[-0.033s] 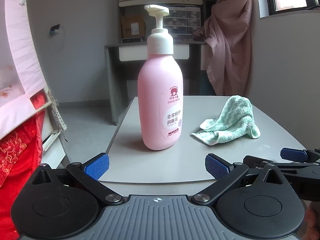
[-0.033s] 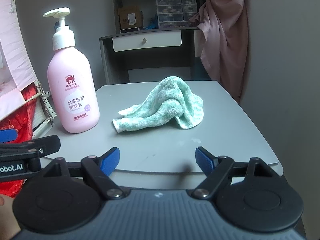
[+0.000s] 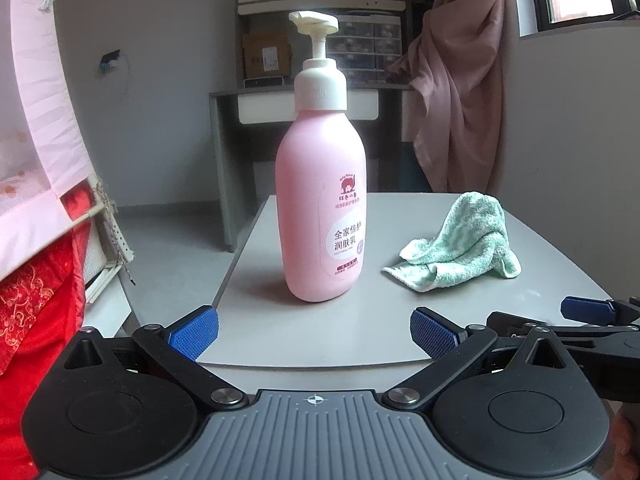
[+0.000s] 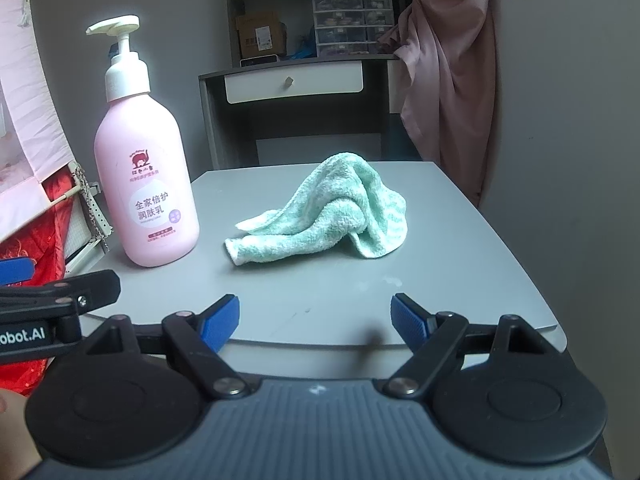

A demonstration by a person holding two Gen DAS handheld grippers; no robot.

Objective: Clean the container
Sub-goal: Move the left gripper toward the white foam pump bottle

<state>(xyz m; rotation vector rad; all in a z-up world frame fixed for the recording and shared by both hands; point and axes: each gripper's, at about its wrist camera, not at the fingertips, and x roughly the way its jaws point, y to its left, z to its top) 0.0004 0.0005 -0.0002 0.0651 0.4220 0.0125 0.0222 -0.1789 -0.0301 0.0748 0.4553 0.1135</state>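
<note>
The left gripper [image 3: 314, 332] and right gripper [image 4: 315, 320] are both hovering with blue-padded fingers spread wide, gripping nothing. The pink plastic pump bottle [image 3: 322, 216] is standing upright on the grey table [image 4: 460, 264], the crumpled mint-green terry cloth [image 4: 332, 210] lying beside it, apart

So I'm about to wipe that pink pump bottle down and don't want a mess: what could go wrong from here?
The pink pump bottle stands tall near the table's left edge; a sideways wipe could tip it off. Pressing its pump head could squirt lotion. The green cloth is bunched, so a pinch may catch only one fold.
</note>
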